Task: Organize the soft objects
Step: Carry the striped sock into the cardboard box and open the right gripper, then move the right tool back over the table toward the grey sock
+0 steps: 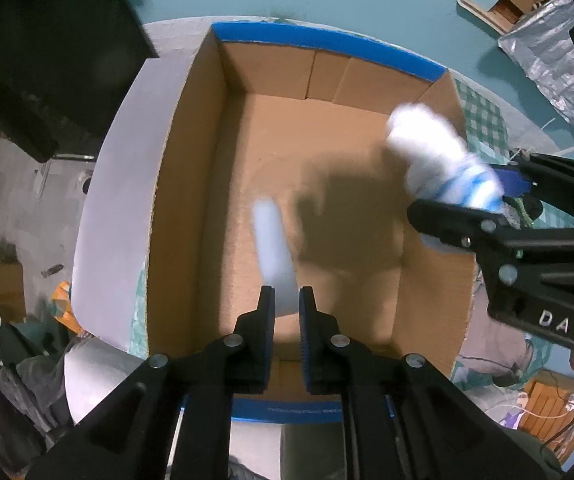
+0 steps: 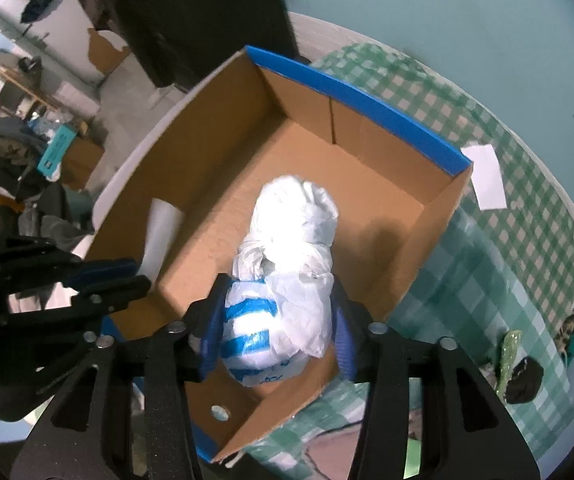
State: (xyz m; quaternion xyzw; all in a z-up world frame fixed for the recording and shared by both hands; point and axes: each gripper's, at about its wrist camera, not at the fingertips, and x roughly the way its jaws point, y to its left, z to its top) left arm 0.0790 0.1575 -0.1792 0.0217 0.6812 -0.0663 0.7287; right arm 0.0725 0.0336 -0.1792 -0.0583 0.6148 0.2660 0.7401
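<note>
An open cardboard box [image 1: 191, 152] with blue-taped rims stands on the table; it also shows in the right wrist view [image 2: 427, 216]. My left gripper [image 1: 287, 300] is shut on a pale white soft roll [image 1: 273, 240] and holds it over the box's near side; the roll also shows in the right wrist view [image 2: 161, 228]. My right gripper [image 2: 279, 300] is shut on a knotted white plastic bundle with blue stripes [image 2: 287, 256] above the box interior. The bundle also appears at the right of the left wrist view [image 1: 435, 156], blurred.
A green checked tablecloth [image 2: 527, 208] covers the table, with a white paper slip [image 2: 485, 178] beyond the box. Small green and dark objects [image 2: 515, 368] lie at the right. A dark cabinet [image 1: 55, 40] stands left. Clutter fills the room at left.
</note>
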